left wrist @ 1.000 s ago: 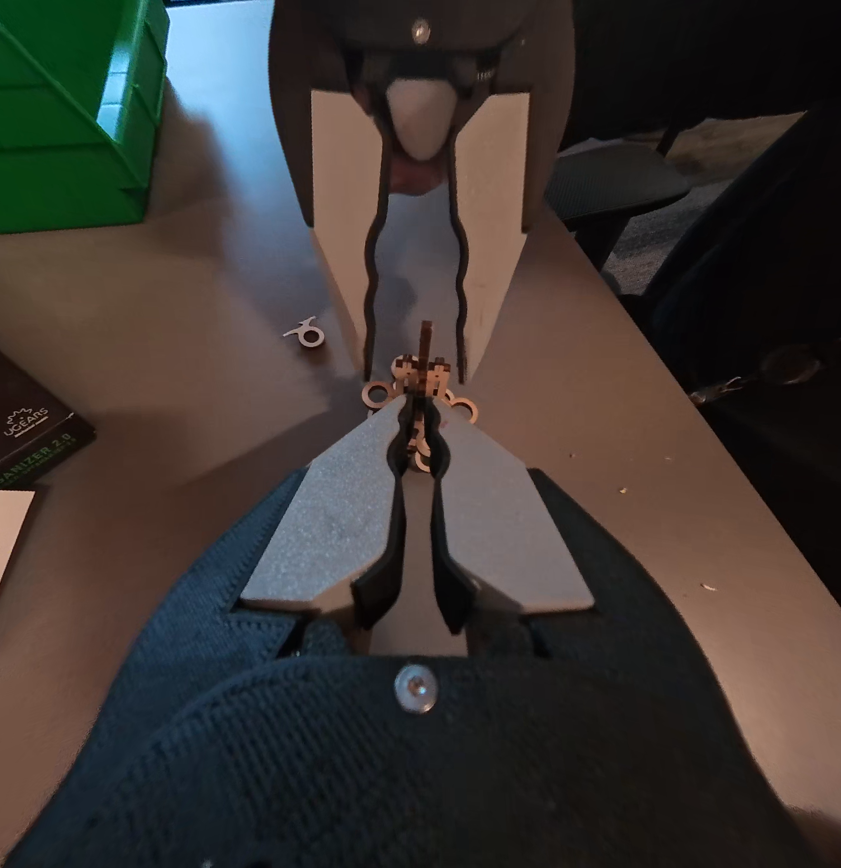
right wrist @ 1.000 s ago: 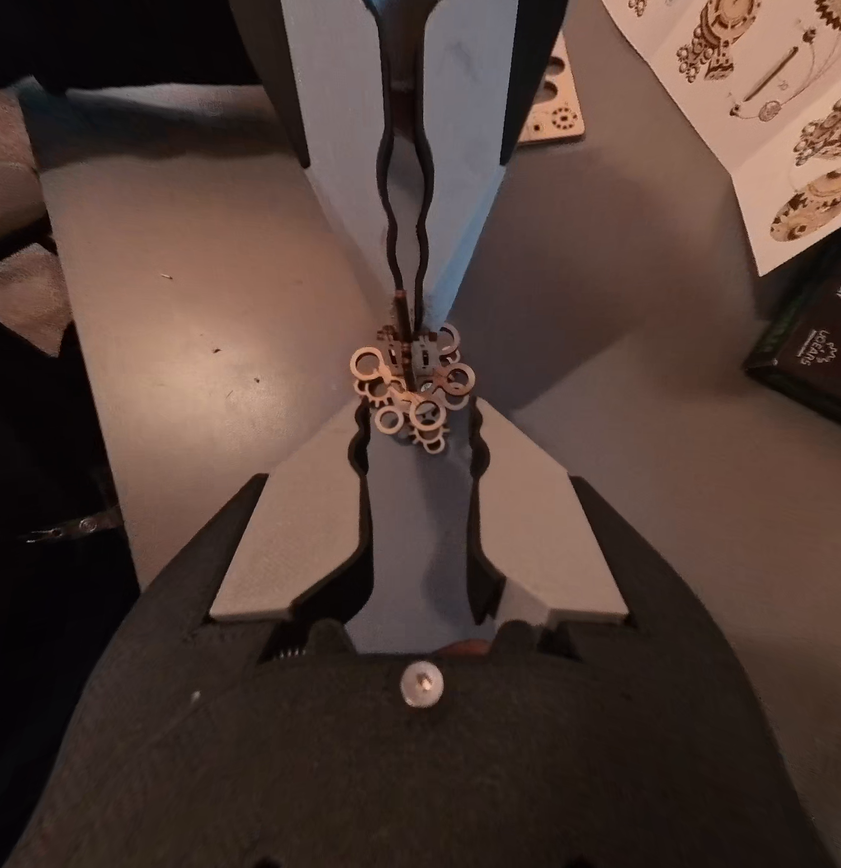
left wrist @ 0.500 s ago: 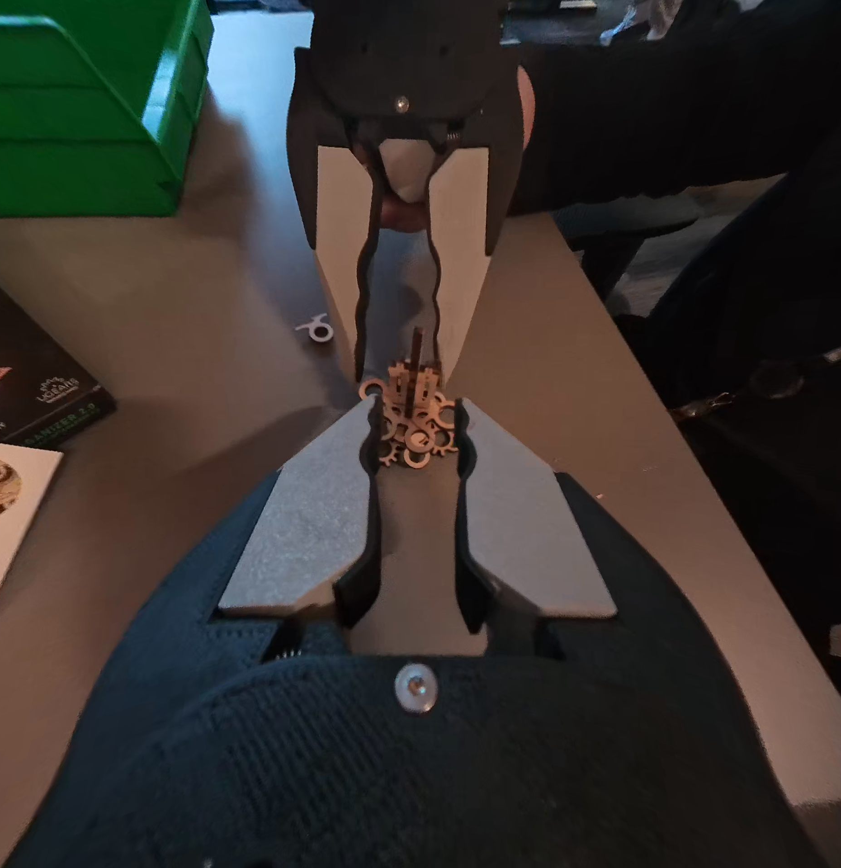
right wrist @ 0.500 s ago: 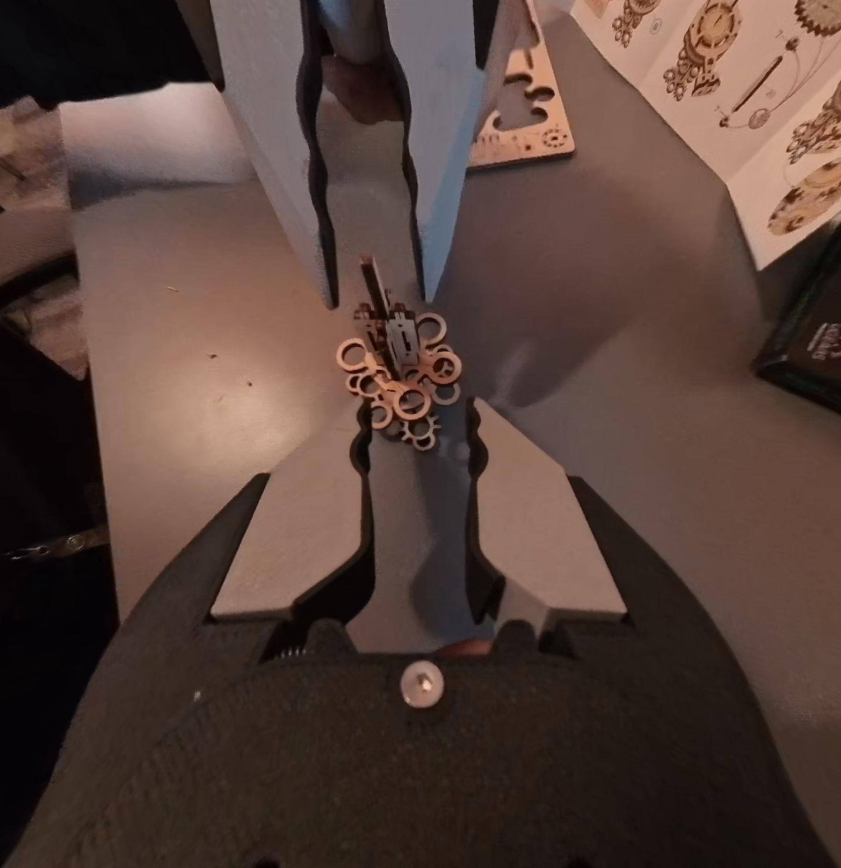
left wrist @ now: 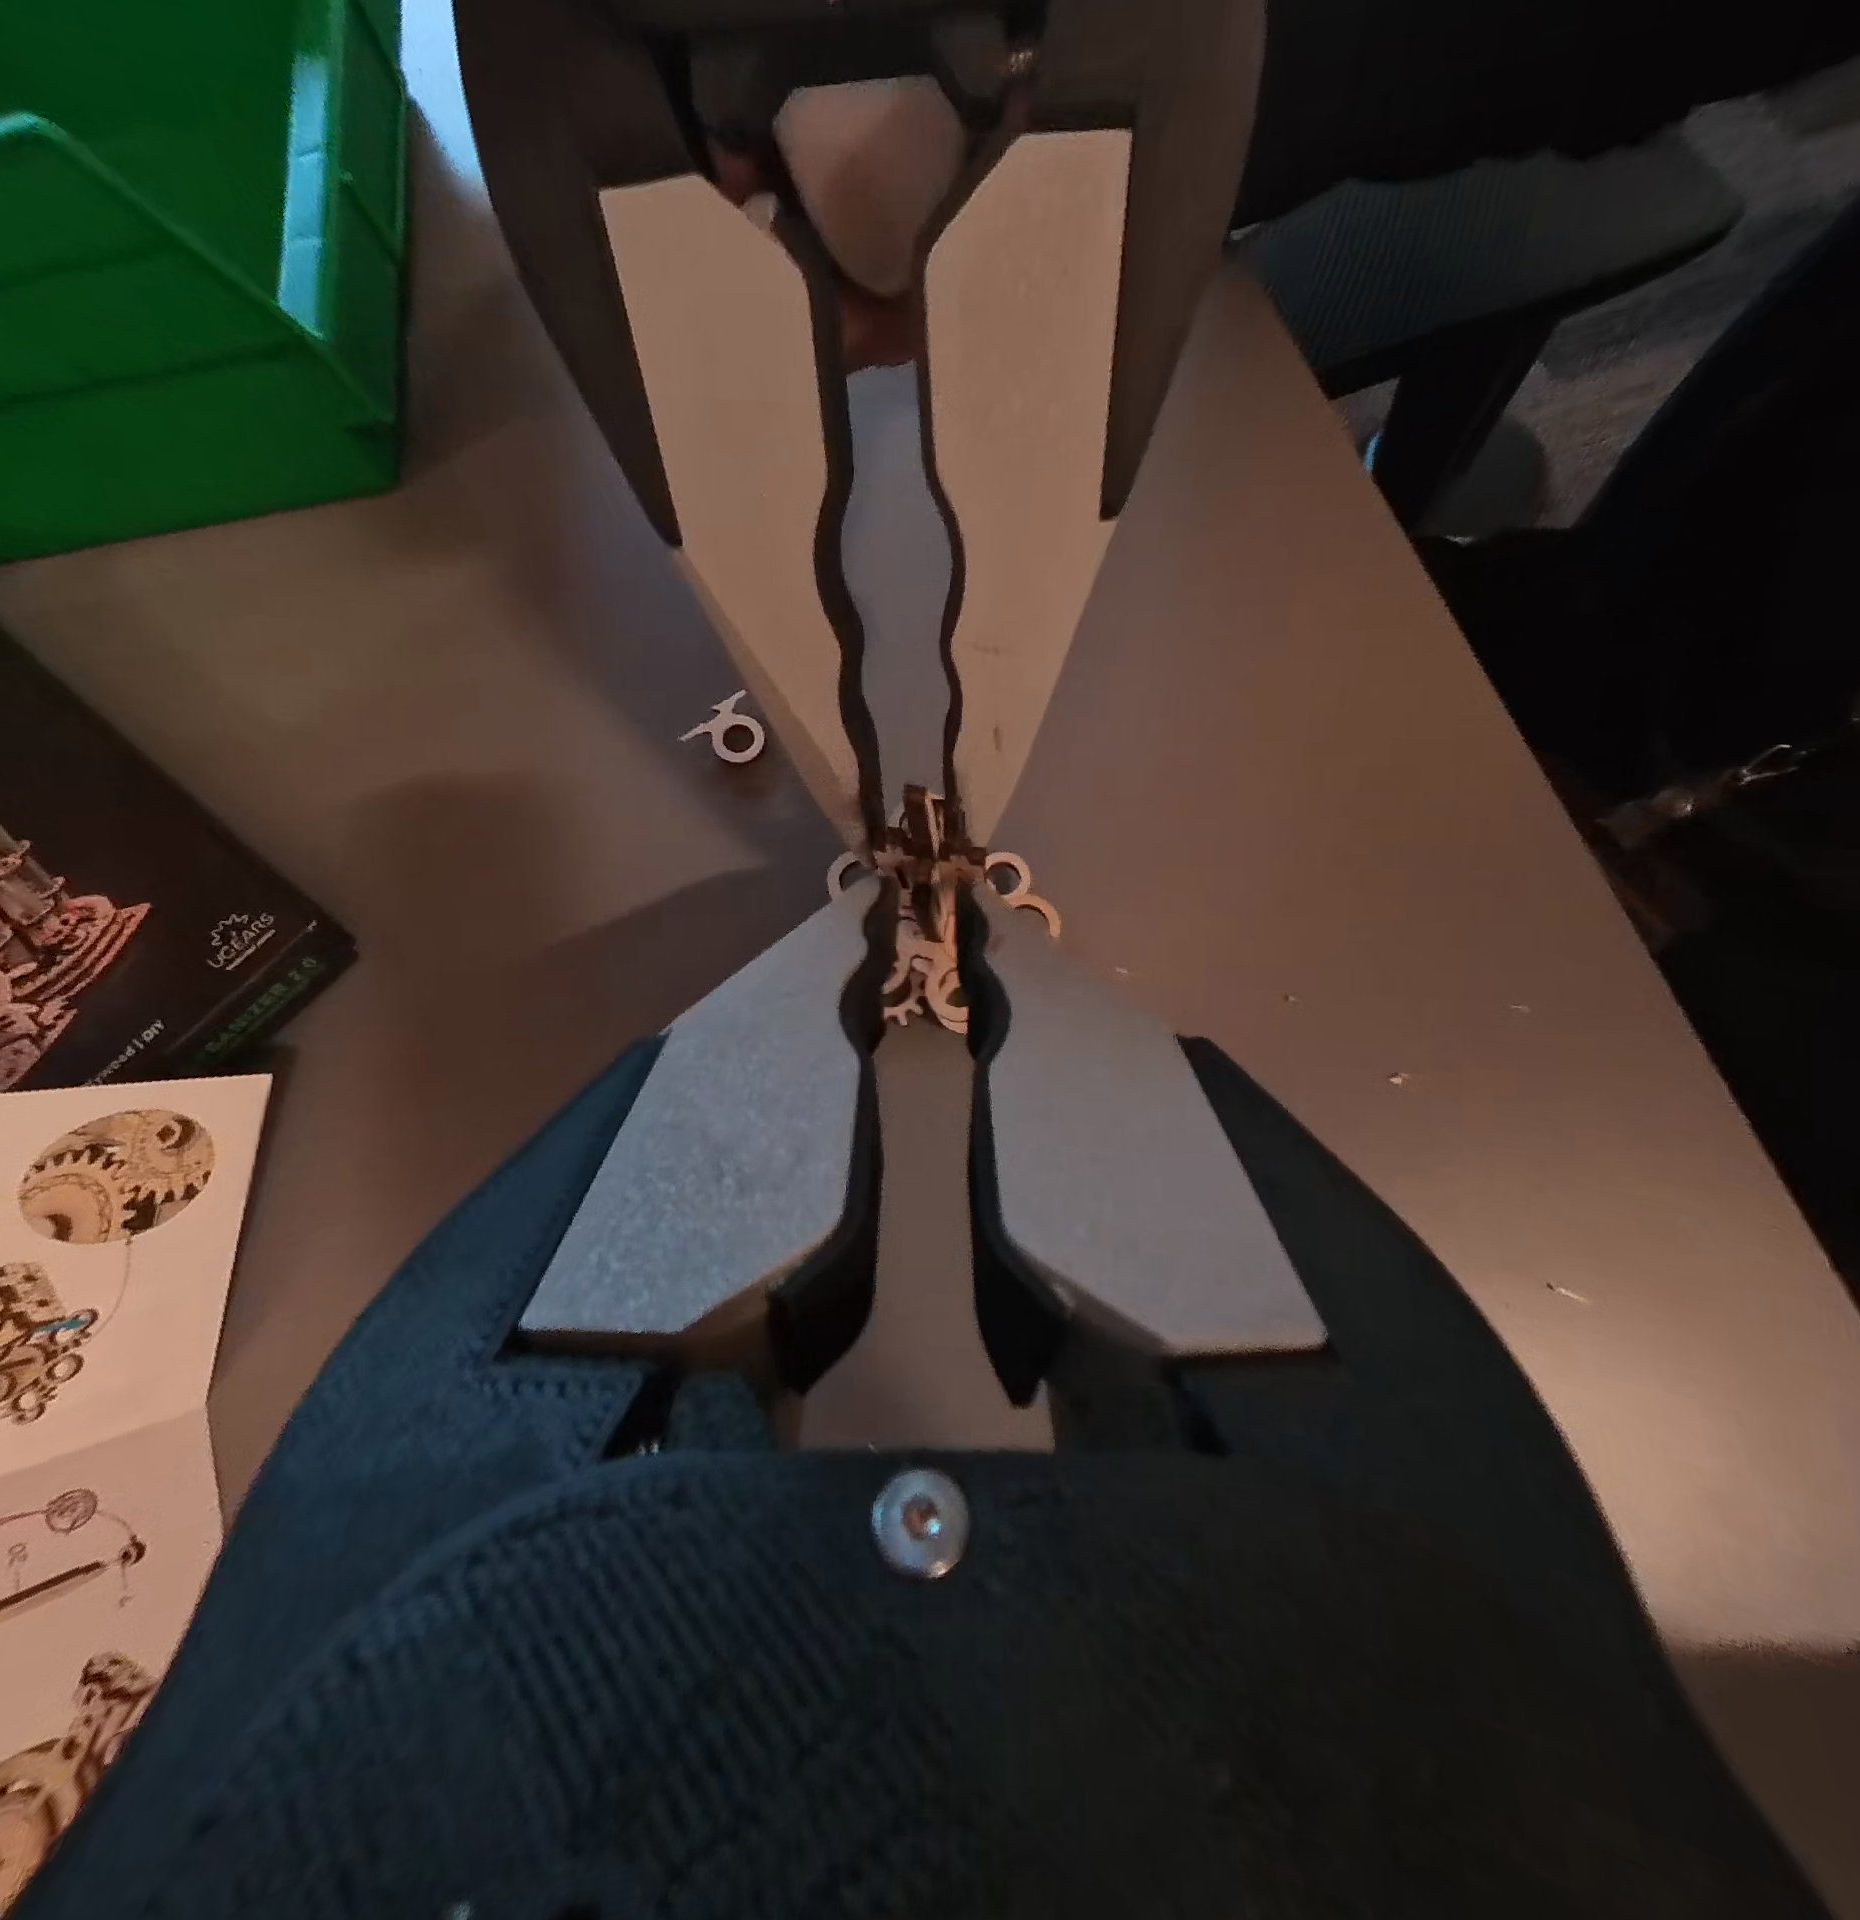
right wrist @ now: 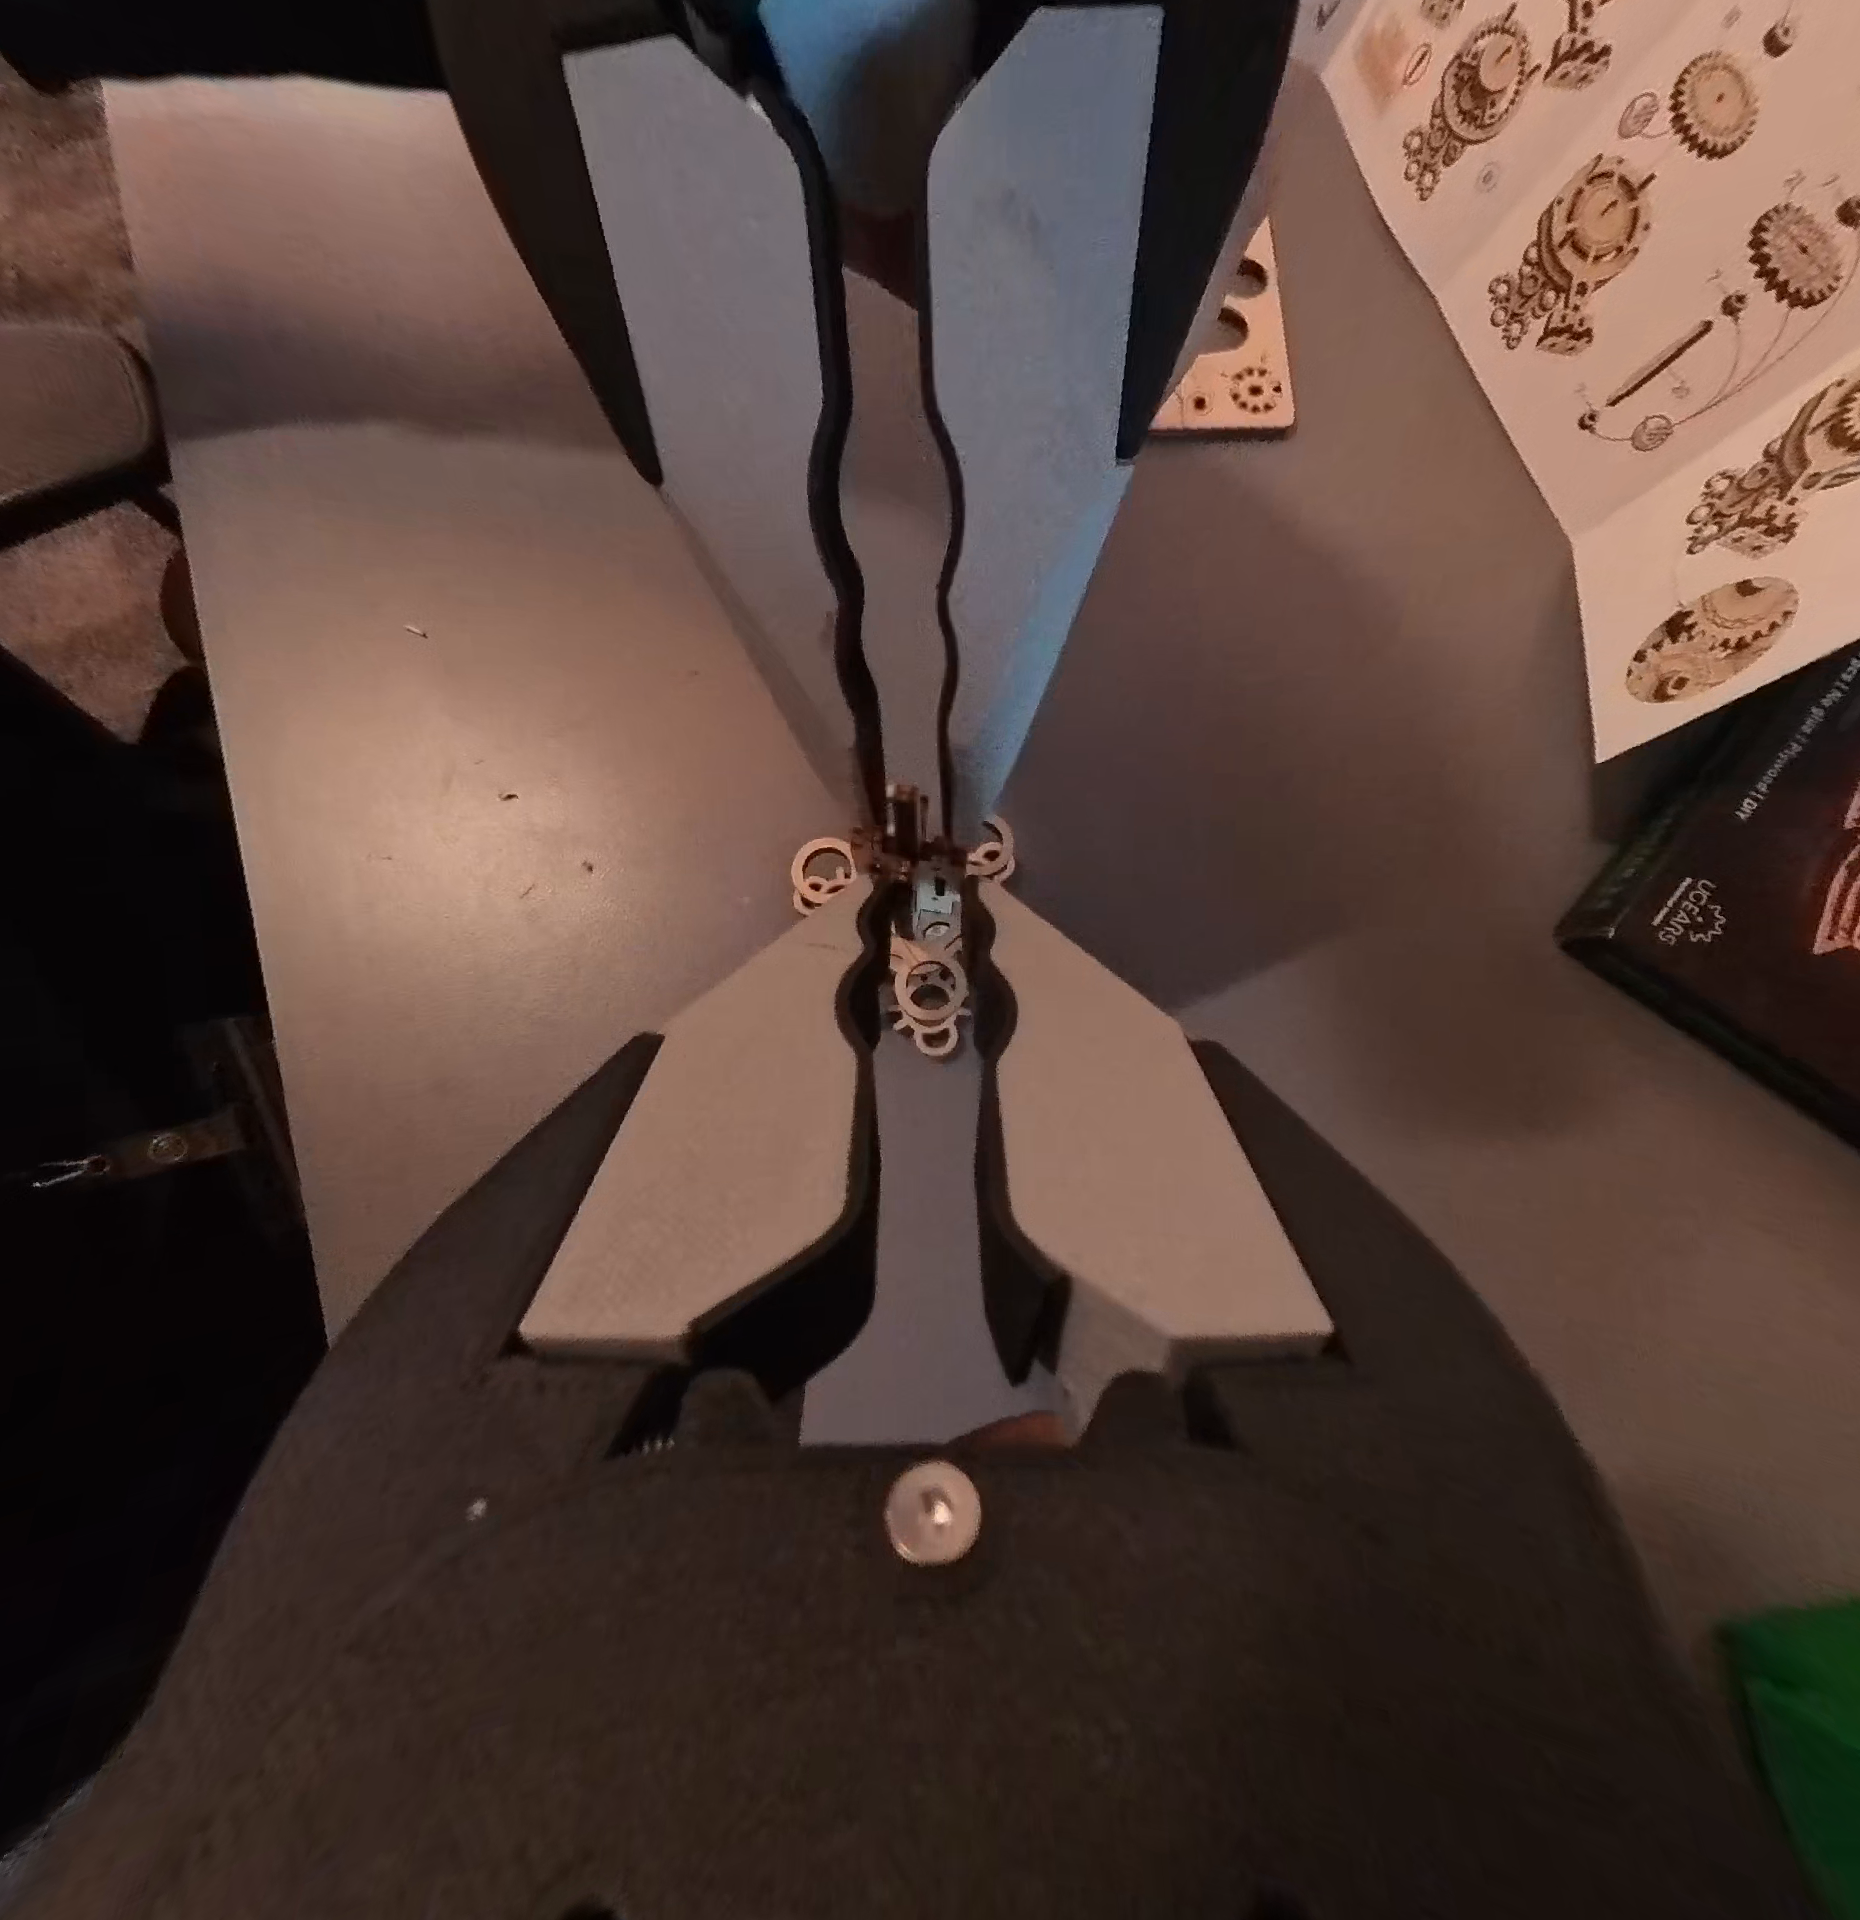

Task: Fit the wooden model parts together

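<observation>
The two hand-held grippers meet tip to tip over the grey surface (left wrist: pixel 1269 727), both pinching the same small wooden model (left wrist: pixel 921 914), a cluster of pale rings and gear-toothed pieces. The left hand-held gripper (left wrist: pixel 924 914) has its jaws drawn in close on the near side of the model, rings sticking out to either side of its tips. The right hand-held gripper (right wrist: pixel 924 914) is likewise closed on the model from the opposite side, with one ring lying between its fingers.

A single loose ring-shaped wooden piece (left wrist: pixel 734 736) lies on the surface just left of the grippers, apart from the model. Farther left stands a green bin (left wrist: pixel 178 312). A dark box (left wrist: pixel 105 935) with a printed logo and picture sits near the left edge of the left wrist view, with an illustrated instruction sheet (left wrist: pixel 95 1299) just in front of it; both carry writing. A punched-out wooden sheet (right wrist: pixel 1232 353) lies beyond the left gripper in the right wrist view.

The surface ends in a long edge (left wrist: pixel 1528 831) to the right of the left gripper, with dark chairs beyond. Bare surface lies between the grippers and that edge.
</observation>
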The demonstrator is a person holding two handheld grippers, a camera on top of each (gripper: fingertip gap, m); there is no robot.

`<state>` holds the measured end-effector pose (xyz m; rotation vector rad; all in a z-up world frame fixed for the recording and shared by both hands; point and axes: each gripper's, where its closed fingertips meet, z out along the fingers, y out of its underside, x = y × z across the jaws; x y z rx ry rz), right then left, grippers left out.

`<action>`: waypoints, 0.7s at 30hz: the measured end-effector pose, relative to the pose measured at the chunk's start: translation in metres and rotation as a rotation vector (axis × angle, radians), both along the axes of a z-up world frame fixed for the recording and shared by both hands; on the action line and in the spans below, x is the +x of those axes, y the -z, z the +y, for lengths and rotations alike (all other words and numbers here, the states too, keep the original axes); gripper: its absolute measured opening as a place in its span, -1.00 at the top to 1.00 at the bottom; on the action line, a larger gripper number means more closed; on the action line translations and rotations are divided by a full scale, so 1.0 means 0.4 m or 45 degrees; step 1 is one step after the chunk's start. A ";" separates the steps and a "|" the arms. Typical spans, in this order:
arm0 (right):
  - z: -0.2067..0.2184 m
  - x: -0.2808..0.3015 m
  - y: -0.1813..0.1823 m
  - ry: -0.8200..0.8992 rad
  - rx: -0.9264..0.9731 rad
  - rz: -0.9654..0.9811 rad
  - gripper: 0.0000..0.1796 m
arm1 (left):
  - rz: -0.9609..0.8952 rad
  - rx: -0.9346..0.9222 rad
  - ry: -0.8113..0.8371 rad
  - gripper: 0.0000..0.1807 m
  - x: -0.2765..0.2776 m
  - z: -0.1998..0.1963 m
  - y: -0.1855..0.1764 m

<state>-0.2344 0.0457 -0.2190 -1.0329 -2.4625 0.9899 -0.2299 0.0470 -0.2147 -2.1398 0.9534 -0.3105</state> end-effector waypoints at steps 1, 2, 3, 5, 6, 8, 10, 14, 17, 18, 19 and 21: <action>0.000 0.001 0.001 -0.006 0.004 -0.010 0.90 | 0.006 0.004 0.006 0.92 0.001 0.000 -0.005; 0.000 0.001 0.001 -0.012 0.009 -0.020 0.90 | 0.022 0.004 0.013 0.92 0.001 0.001 -0.007; 0.000 0.000 0.002 -0.018 0.018 -0.031 0.90 | 0.043 -0.003 0.021 0.92 0.001 0.001 -0.007; 0.001 0.001 0.004 -0.022 0.042 -0.062 0.90 | 0.080 -0.025 0.044 0.96 0.004 0.000 -0.004; 0.002 0.001 0.006 -0.019 0.059 -0.078 0.90 | 0.104 -0.030 0.050 0.99 0.003 0.001 -0.002; 0.004 0.000 0.007 -0.019 0.107 -0.090 0.90 | 0.131 -0.045 0.068 0.99 0.002 0.001 -0.001; 0.003 0.000 0.008 -0.025 0.157 -0.087 0.91 | 0.172 -0.052 0.084 0.98 0.001 0.000 0.000; 0.004 0.001 0.010 -0.032 0.235 -0.101 0.92 | 0.213 -0.102 0.073 0.99 0.000 0.000 0.002; 0.005 0.002 0.010 -0.037 0.283 -0.119 0.92 | 0.226 -0.118 0.065 0.99 0.002 -0.001 0.002; 0.004 0.002 0.011 -0.032 0.287 -0.128 0.93 | 0.220 -0.117 0.063 1.00 0.002 -0.001 0.002; 0.005 0.002 0.011 -0.030 0.289 -0.136 0.93 | 0.205 -0.122 0.054 0.99 0.000 -0.001 0.002; 0.004 0.002 0.012 -0.038 0.301 -0.133 0.94 | 0.187 -0.126 0.046 0.99 0.000 -0.001 0.002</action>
